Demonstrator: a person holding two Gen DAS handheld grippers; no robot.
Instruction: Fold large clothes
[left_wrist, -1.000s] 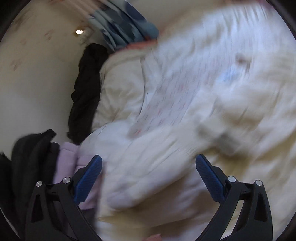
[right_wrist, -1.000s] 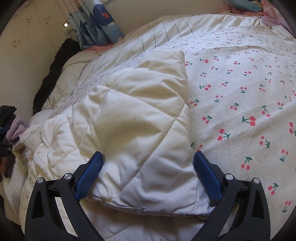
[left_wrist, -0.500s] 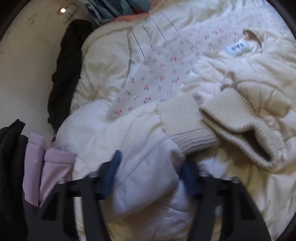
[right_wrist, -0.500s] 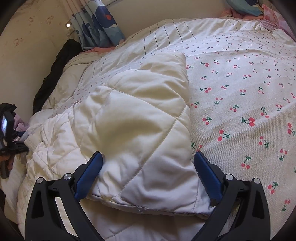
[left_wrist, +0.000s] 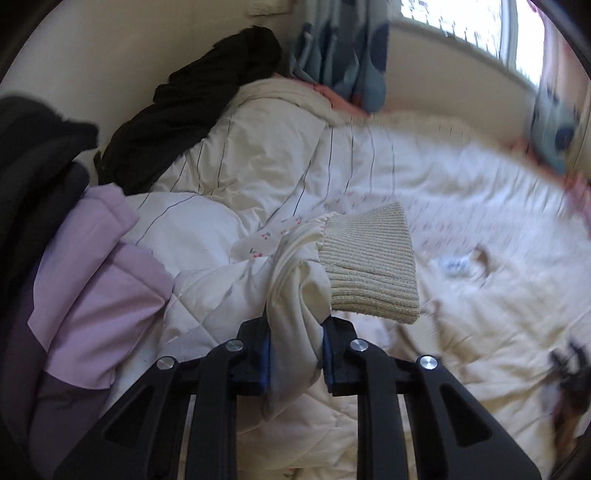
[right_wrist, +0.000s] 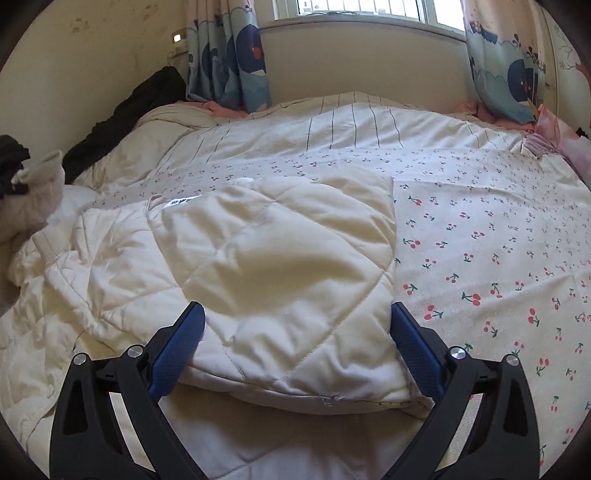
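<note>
Jaws of the left gripper are closing on the cream sleeve of the quilted jacket, with the fabric bunched between the blue pads and pressed from both sides. Straight ahead of these jaws and slightly to the right, the sleeve's ribbed knit cuff stands up off the bed, clear of the bedding below it. To the left of the jaws lies a lilac garment, and beyond that, further left and ahead, a heap of black clothing against the wall.

Jaws of the right gripper stand spread wide, one pad at each side of the jacket's folded panel; the quilted edge lies between them, and the pads do not press it. The jacket stretches ahead of and to the left of these jaws, its white neck label at the far end. To the right of the jaws the cherry-print bedspread lies bare. Far ahead hang patterned curtains under a window. At the far left edge of the right wrist view the lifted cuff shows as a blurred pale shape.
</note>
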